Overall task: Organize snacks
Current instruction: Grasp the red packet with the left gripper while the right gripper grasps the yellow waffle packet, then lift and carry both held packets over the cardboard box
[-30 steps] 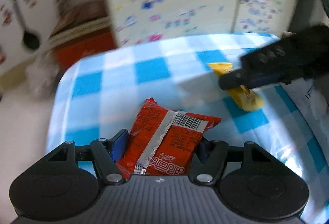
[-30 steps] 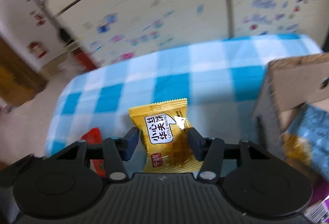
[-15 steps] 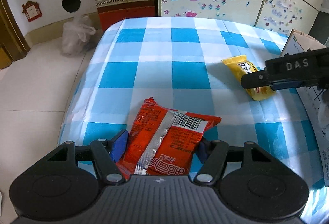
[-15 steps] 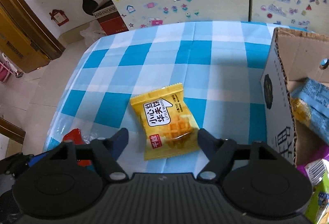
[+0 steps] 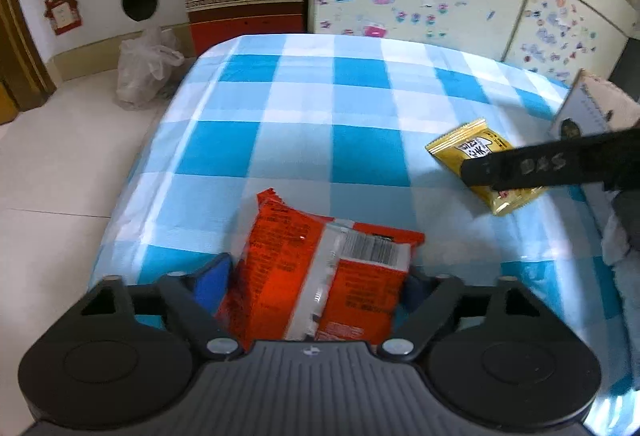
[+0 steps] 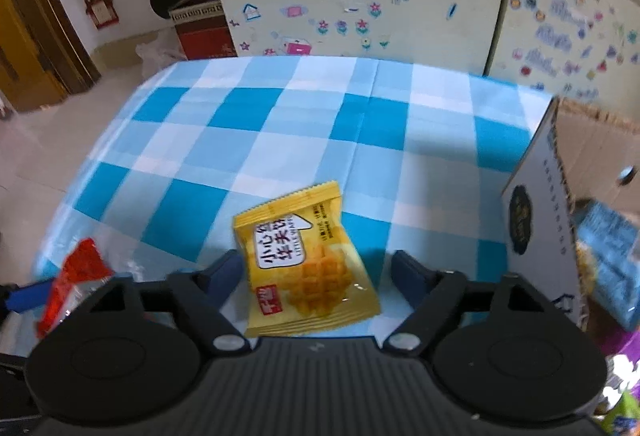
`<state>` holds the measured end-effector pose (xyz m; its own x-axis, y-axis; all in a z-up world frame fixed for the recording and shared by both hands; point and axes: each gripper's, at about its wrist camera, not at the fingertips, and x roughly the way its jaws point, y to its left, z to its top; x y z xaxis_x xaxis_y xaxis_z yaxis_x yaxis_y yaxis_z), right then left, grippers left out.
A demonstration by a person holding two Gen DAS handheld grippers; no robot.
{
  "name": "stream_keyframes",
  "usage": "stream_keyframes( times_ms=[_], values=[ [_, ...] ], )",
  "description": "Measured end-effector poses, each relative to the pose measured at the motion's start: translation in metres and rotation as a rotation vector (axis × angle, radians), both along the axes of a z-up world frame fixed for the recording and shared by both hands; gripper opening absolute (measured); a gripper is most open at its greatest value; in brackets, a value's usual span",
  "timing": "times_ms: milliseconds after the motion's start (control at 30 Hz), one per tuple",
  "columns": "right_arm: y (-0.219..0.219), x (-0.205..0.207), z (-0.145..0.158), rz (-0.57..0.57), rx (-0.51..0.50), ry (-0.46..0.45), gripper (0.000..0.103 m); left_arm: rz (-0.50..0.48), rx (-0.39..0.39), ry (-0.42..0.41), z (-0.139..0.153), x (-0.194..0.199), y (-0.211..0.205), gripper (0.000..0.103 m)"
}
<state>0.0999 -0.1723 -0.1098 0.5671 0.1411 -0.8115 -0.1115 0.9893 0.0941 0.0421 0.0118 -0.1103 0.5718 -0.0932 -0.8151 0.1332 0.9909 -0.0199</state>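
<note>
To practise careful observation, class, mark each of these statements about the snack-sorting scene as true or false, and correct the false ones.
1. The red snack packet lies between the left gripper fingers. True.
2. The yellow waffle packet sits inside the cardboard box. False: it lies on the checked tablecloth, outside the box.
3. The cardboard box stands at the right of the table in the right wrist view. True.
4. The tablecloth is red and white. False: it is blue and white.
5. The right gripper is clamped tight on the yellow waffle packet. False: a gap shows beside one finger; the jaws are closing.
</note>
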Motion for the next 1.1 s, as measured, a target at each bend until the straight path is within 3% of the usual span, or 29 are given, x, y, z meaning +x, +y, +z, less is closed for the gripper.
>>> stream_keyframes(
  times_ms=[33,200,800,1100],
  values=[
    [0.001,-0.001,0.001,0.005,-0.021,-0.009,0.062,-0.011,0.010,-0.004,0.002,-0.001,-0.003,0.075],
    [-0.004,-0.008,0.005,-0.011,0.044,0.007,0.053,-0.043,0.043,-0.009,0.009,-0.010,-0.012,0.075],
    [-0.004,-0.102,0.078,0.016,0.125,-0.141,0.053,0.064,-0.022,-0.118,0.055,-0.069,-0.001,0.075],
    [-0.011,-0.151,0.086,0.032,0.133,-0.168,0.053,0.105,-0.031,-0.133,0.066,-0.098,0.002,0.075]
  ],
)
